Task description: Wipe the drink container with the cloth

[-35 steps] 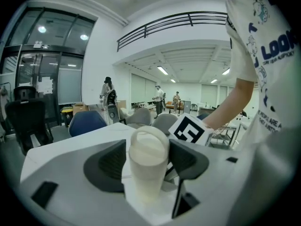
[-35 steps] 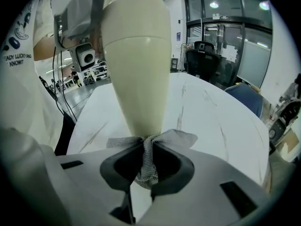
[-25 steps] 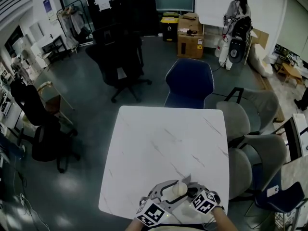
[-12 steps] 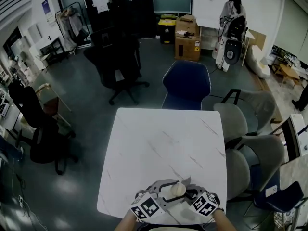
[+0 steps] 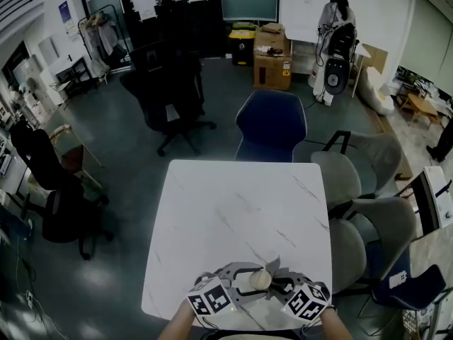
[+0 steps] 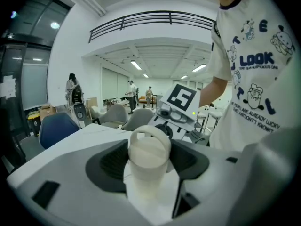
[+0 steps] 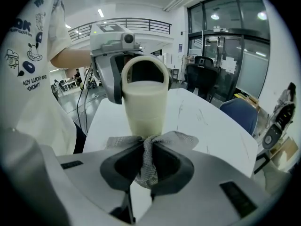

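Note:
A cream drink container [image 5: 260, 280] with a loop handle on its lid stands upright near the front edge of the white table [image 5: 241, 211]. My left gripper [image 6: 146, 171] is shut on the container [image 6: 148, 159], its jaws clamping the body from both sides. My right gripper [image 7: 146, 161] is shut on a grey mesh cloth [image 7: 149, 157], whose bunched end presses against the lower part of the container [image 7: 145, 105]. In the head view the left gripper [image 5: 237, 283] and the right gripper [image 5: 277, 283] meet at the container from either side.
A blue chair [image 5: 272, 126] stands at the table's far edge and grey chairs [image 5: 368, 225] line its right side. A black office chair [image 5: 170, 98] is farther back. A person's arm and white printed shirt [image 6: 254, 69] are close behind the grippers.
The left gripper's marker cube has shifted left and slightly nearer the table edge. The container has stayed in about the same place between the two grippers.

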`<state>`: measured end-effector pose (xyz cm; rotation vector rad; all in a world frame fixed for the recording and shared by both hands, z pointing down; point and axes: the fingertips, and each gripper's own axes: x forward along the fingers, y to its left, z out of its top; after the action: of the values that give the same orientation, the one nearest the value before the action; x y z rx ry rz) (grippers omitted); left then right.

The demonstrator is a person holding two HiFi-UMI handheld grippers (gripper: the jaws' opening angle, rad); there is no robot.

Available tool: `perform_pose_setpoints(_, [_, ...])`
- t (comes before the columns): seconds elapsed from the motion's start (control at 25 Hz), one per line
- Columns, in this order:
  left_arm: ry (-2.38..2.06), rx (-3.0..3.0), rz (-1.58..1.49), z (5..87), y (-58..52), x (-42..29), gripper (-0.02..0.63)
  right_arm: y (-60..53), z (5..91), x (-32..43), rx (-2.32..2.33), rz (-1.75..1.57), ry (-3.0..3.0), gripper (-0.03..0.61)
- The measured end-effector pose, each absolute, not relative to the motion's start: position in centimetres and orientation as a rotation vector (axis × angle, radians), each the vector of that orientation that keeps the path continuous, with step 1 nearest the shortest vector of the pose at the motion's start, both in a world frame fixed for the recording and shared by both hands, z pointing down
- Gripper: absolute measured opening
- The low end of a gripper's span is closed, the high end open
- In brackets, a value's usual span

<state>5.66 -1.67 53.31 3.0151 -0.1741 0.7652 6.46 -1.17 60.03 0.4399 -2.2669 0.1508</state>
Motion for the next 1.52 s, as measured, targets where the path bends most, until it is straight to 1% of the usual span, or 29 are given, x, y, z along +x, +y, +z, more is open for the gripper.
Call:
perform_pose_setpoints(0.32, [-0.024, 3.018, 0.811, 53.2, -1.5, 5.9, 0.265, -1.2, 57.6, 6.7, 0.419, 0.085, -2.269, 0.048])
perform_pose_setpoints(0.92, [0.076, 3.062, 0.743, 52.5, -1.4, 6.2, 0.265, -1.3, 54.4, 6.7, 0.391, 0.006, -2.298, 0.048])
perform_pose_setpoints(1.16, [0.076, 3.059, 0.733, 52.7, -1.3, 6.2, 0.265, -1.3, 55.3, 6.7, 0.361, -0.027, -2.265, 0.048])
perform_pose_setpoints(1.52, [0.061, 3.056, 0.716, 52.5, -1.5, 6.2, 0.265, -1.3, 58.4, 6.7, 0.374, 0.024, -2.219, 0.048])
